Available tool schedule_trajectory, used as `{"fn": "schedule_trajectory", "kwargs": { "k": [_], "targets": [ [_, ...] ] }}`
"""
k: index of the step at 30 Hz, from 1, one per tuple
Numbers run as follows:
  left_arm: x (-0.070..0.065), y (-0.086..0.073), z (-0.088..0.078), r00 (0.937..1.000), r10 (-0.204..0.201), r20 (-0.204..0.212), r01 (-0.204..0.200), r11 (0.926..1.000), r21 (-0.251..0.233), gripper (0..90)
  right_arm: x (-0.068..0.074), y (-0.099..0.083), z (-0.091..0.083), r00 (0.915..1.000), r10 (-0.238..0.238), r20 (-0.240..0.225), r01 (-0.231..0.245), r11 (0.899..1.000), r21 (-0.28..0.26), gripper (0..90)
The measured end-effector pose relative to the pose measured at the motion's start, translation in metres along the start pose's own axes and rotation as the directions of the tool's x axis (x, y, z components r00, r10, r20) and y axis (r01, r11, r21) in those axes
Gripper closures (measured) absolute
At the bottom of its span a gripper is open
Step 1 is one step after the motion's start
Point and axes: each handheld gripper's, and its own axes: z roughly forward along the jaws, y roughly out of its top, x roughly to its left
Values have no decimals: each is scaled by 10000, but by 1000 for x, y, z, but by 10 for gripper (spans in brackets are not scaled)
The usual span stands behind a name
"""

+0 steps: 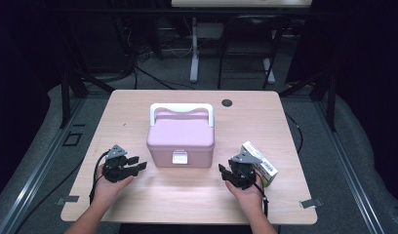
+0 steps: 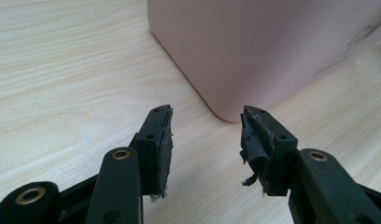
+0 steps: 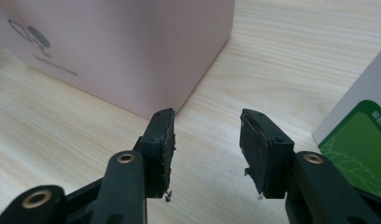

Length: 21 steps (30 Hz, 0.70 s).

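High view: pink box [image 1: 181, 140] sits mid-surface [image 1: 138, 107], white handle [image 1: 181, 110] at the far side, latch [image 1: 180, 157] facing the person; its long axis runs left-right. Left gripper [image 1: 133, 164] is just beside the box's near-left corner, right gripper [image 1: 226, 173] just beside the near-right corner, about equally near, so either hand could go first (my guess: the latch, which lies between them). A green-and-white carton [image 1: 260, 163] lies right of the right hand [image 1: 246, 192], near it. Left gripper view: fingers [image 2: 158, 140] wide apart, nothing held, box corner dead ahead, not touching. Right gripper view: fingers [image 3: 161, 140] equally spread, empty, box corner ahead and left, carton at the right edge.
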Motion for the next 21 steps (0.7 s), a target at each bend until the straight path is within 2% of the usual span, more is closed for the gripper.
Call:
{"fn": "schedule_trajectory", "kwargs": {
  "k": [3, 4, 7, 9, 14, 17, 21],
  "targets": [
    [1, 2, 1, 9997, -182, -137, 181, 9998, -72, 536, -2, 2, 5, 9999, 116, 17, -116, 9999, -1, 561],
    [2, 3, 3, 9997, -177, -167, 173, 9995, -247, 536, -2, 2, 5, 9999, 116, 17, -116, 9999, -1, 561],
    [4, 5, 4, 9998, 1, -215, -8, 9996, -295, 549, -4, 6, 10, 9997, 84, 214, -81, 9999, -149, 562],
    [6, 6, 6, 9998, -173, -121, 169, 9993, -319, 552, -5, 7, 11, 9995, 117, 308, -111, 9998, -178, 560],
    [7, 8, 9, 9998, -205, 60, 206, 9993, -328, 564, -5, 9, 15, 9996, 230, 140, -227, 9995, -215, 587],
    [8, 11, 11, 9998, -206, -44, 204, 9991, -379, 575, -3, 12, 17, 9999, 49, 96, -47, 9996, -268, 607],
    [13, 12, 16, 9985, -530, -154, 521, 9972, -536, 625, -5, 13, 21, 9995, 225, 238, -217, 9992, -327, 627]
  ]
}}
